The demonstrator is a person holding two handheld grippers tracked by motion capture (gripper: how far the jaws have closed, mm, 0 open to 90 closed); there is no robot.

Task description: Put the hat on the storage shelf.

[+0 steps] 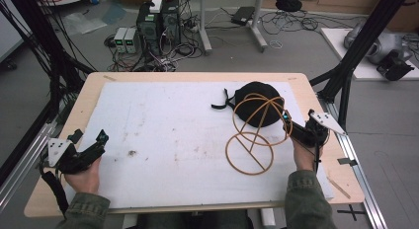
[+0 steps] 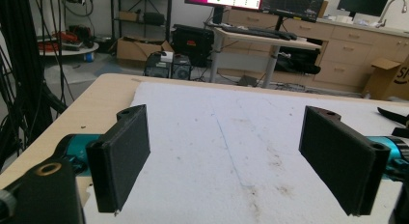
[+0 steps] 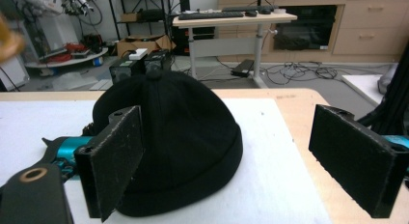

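— Where's the hat?
— The black cap point(image 3: 169, 142) with a top button sits on the white sheet point(image 1: 163, 140) at the wooden table's point(image 1: 91, 86) far right, strap point(image 1: 221, 103) trailing left.
— Anything around it?
— A tan wire hat stand point(image 1: 257, 133) just in front, overlapping it.
— The grippers?
— Right gripper point(image 3: 241, 161) faces the cap, jaws wide, empty. Left gripper point(image 2: 231, 161) spread, empty, well apart. Computers point(image 1: 158, 24) and cables on the floor beyond.
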